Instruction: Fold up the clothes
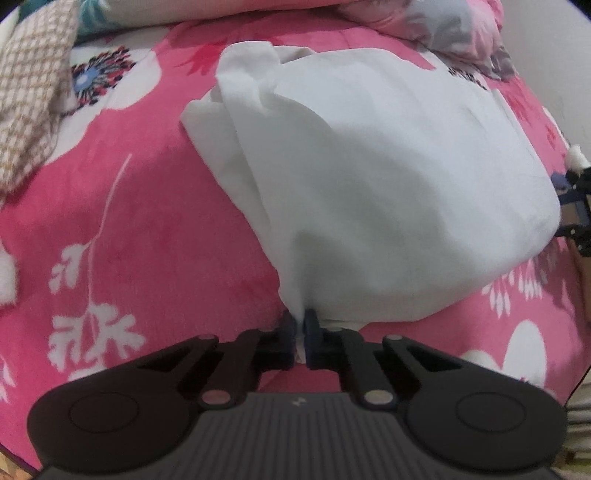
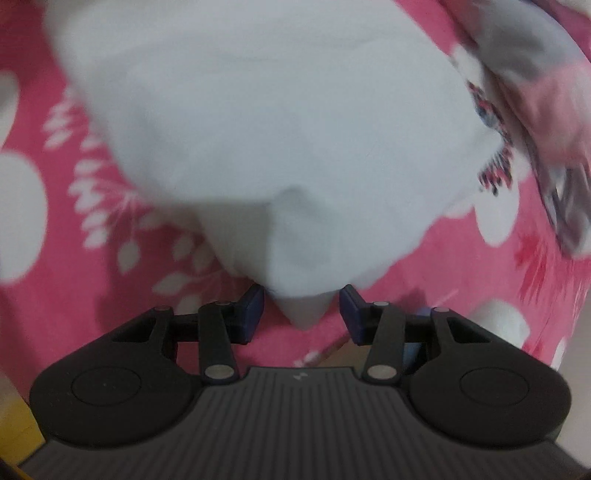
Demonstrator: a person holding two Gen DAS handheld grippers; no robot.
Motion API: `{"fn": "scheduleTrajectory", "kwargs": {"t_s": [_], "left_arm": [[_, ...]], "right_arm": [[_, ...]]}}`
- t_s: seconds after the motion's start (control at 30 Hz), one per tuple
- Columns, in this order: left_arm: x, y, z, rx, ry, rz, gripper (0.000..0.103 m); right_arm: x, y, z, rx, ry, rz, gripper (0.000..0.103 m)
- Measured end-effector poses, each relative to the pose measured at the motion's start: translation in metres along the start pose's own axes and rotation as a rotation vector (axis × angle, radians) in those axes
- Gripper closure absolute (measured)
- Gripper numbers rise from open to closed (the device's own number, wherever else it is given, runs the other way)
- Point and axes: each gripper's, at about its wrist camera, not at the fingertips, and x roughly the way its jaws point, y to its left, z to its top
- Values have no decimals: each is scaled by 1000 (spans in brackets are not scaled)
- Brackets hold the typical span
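1. Cloth: a white garment lies in a loose heap on a pink blanket with white flowers and leaves.
2. The left gripper has its dark blue pads together, pinching the near edge of the white garment; a sliver of white fabric shows between them.
3. The right gripper stands with its pads apart. A point of the white garment hangs down in the gap, and neither pad presses on it.
4. A dark printed mark sits on the garment's far right part in the left wrist view; it is too blurred to read.
5. A beige checked cloth lies at the far left, apart from the garment.
6. A pink and grey patterned pillow sits beyond the garment's far edge.
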Motion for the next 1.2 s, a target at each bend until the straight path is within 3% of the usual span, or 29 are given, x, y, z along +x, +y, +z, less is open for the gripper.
{"fn": "scheduleTrajectory", "kwargs": {"t_s": [0.13, 0.2, 0.23, 0.37, 0.47, 0.6, 0.7, 0.77, 0.83, 0.87, 1.0, 1.1, 1.2], "left_arm": [[0, -2, 1, 5, -7, 6, 99], [-1, -3, 1, 16, -10, 10, 99], [-2, -3, 1, 22, -11, 12, 100], [-7, -6, 5, 77, -17, 19, 100], [-4, -4, 6, 90, -4, 5, 100], [5, -3, 7, 97, 32, -7, 98], [1, 3, 8, 53, 42, -24, 89], [-6, 5, 7, 30, 42, -16, 80], [-17, 5, 4, 18, 32, 11, 75], [-24, 5, 3, 2, 19, 24, 75], [-58, 4, 8, -95, -93, 53, 74], [-63, -1, 22, -147, -180, 3, 71], [-41, -11, 40, -145, -196, -31, 71]], "right_arm": [[0, -6, -4, 46, -33, 18, 61], [1, -5, -3, 15, -80, 17, 78], [2, -3, -3, -26, -81, 7, 97], [3, 8, -3, -209, -8, -84, 102], [-4, 4, -4, -212, 14, -119, 102], [21, 8, -9, -222, 92, -153, 100], [27, 10, -11, -217, 115, -181, 92], [13, 8, -11, -193, 99, -195, 66], [-4, 6, -11, -171, 81, -211, 57], [-16, 6, -11, -168, 72, -227, 57], [-65, -13, -5, -2, -53, -227, 59], [-81, -29, 7, 205, -199, -106, 61], [-61, -54, 24, 391, -300, -21, 64]]}}
